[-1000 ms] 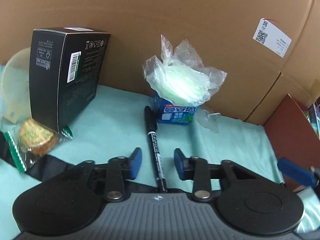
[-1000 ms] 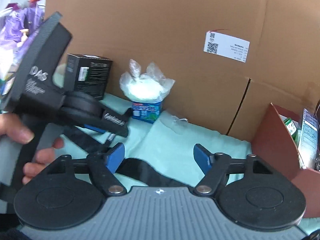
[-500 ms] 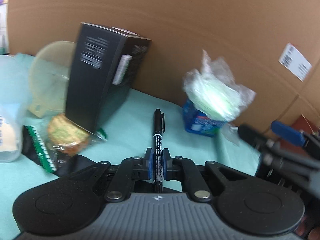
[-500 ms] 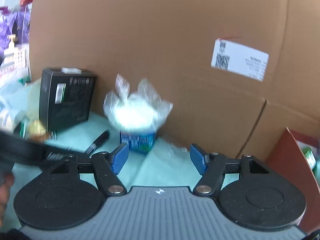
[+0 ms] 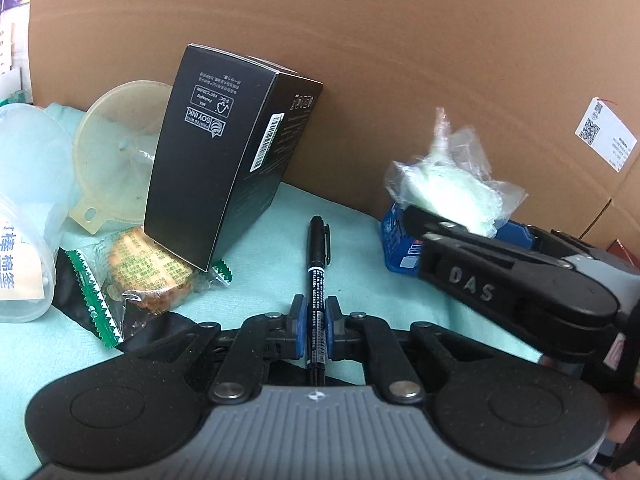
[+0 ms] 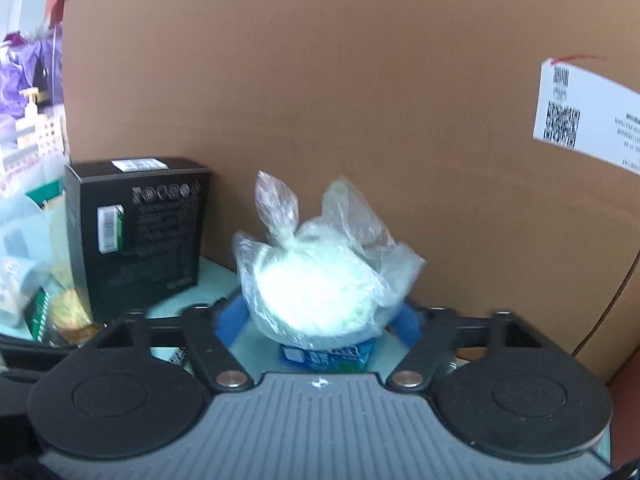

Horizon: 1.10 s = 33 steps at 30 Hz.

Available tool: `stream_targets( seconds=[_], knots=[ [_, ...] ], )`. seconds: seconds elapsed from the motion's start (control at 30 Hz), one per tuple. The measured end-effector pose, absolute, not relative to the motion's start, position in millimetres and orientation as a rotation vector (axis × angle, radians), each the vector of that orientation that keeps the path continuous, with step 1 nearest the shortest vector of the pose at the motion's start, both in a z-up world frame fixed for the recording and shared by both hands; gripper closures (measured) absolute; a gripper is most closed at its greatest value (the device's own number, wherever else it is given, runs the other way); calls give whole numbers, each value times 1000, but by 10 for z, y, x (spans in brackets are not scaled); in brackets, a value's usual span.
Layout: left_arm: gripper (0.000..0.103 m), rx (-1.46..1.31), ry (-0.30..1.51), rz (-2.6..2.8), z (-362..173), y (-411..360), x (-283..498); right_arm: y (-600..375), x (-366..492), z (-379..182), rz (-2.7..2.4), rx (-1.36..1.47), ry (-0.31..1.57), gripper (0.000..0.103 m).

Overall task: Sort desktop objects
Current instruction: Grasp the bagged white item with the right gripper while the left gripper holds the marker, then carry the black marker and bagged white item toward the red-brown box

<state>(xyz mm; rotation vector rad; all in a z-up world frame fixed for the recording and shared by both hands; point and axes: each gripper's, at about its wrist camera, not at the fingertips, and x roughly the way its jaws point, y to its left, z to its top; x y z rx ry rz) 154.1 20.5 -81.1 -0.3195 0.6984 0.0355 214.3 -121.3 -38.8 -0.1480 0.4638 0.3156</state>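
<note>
Since the earlier frame, both hands have closed in.

Left wrist view: the left gripper (image 5: 316, 328) has its fingers (image 5: 297, 326) clamped on the black marker (image 5: 318, 276). Its long axis runs straight away along the fingers, cap at the far end — free teal bench (image 5: 360, 264) on either side, black box (image 5: 228, 168) far left.

Right wrist view: the right gripper (image 6: 318, 320) is closing, fingers at medium width around the plastic bag (image 6: 320, 280) sitting on the blue carton (image 6: 326, 356); contact cannot be told. The cardboard wall (image 6: 360, 100) stands just behind, so room lies only toward the near side and upward.
</note>
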Motion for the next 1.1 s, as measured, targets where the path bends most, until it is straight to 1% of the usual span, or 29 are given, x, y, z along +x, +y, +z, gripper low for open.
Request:
stream_targets(
  seconds=[0.3,0.47,0.67,0.77,1.1],
  knots=[
    [95,-360,699,-7,-797,163,1505,-1296,1858,-216,297,-128,420,46],
    [95,-363,693,-63,-769,47,1461,-1440,1424,-70,268,-130,391,46],
    [95,-353,661,-158,-629,-172,1306,-1828,828,91,202,-118,348,46],
    [96,-368,643,-261,-562,-165,1219,-2031,582,162,150,-97,325,46],
    [96,-290,575,-538,-88,-982,986,-2753,-7,420,-69,-40,215,46]
  ],
)
